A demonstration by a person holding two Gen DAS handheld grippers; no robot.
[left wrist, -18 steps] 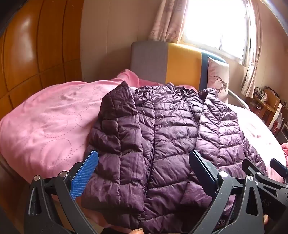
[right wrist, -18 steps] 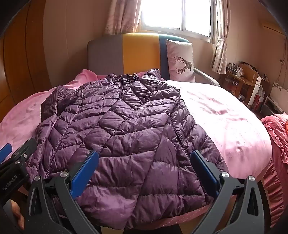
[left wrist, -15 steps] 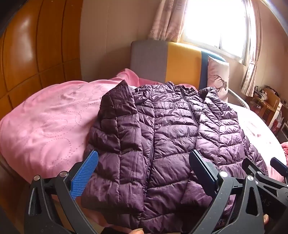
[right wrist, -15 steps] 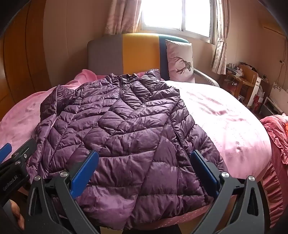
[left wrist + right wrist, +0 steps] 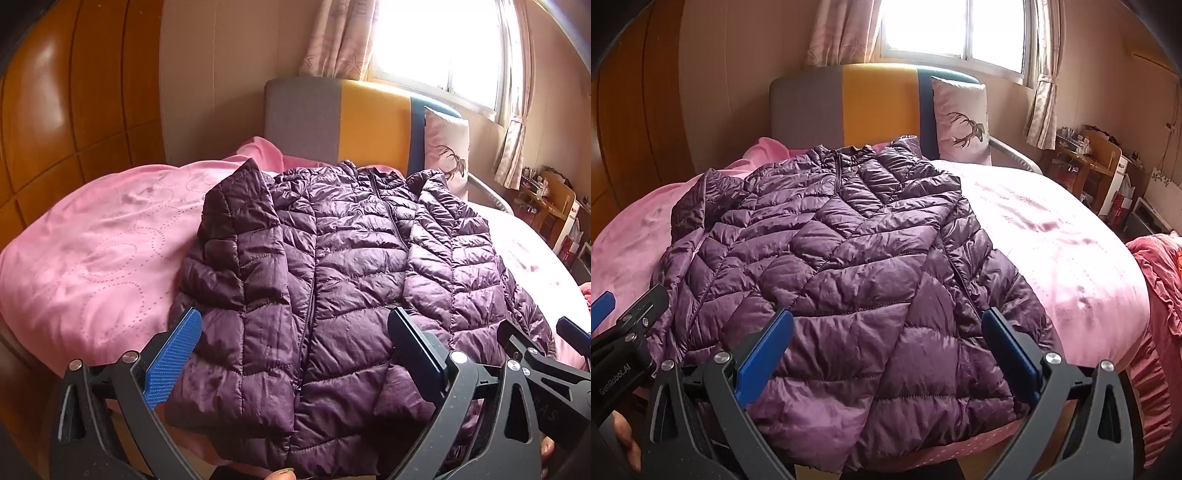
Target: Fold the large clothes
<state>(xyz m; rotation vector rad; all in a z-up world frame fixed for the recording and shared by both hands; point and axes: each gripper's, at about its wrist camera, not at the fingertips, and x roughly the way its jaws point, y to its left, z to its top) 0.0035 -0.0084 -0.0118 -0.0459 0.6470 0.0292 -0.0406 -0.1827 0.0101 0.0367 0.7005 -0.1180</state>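
Jacket: a quilted purple jacket (image 5: 354, 280) lies flat on the bed, zipped up the front, collar toward the headboard at 12 o'clock and hem at the near edge at 6 o'clock.
Sleeves: both are folded in over the body; in the left wrist view 1 lies along the 9 o'clock side.
Bed: a pink bedspread (image 5: 96, 258) covers it, showing at 9 o'clock and at 3 o'clock of the jacket.
Left tongs: the left gripper (image 5: 291, 345) hovers over the hem with its 2 fingers spread wide, nothing between them.
Right tongs: the right gripper (image 5: 886, 347) hangs over the hem on the other side, fingers wide apart, gripping nothing.
Headboard: a grey, yellow and blue headboard (image 5: 871, 107) stands at 12 o'clock.
Pillow: a pale pillow with a deer print (image 5: 962, 120) leans against it at 1 o'clock.
Window: a bright window (image 5: 953, 29) with curtains sits above.
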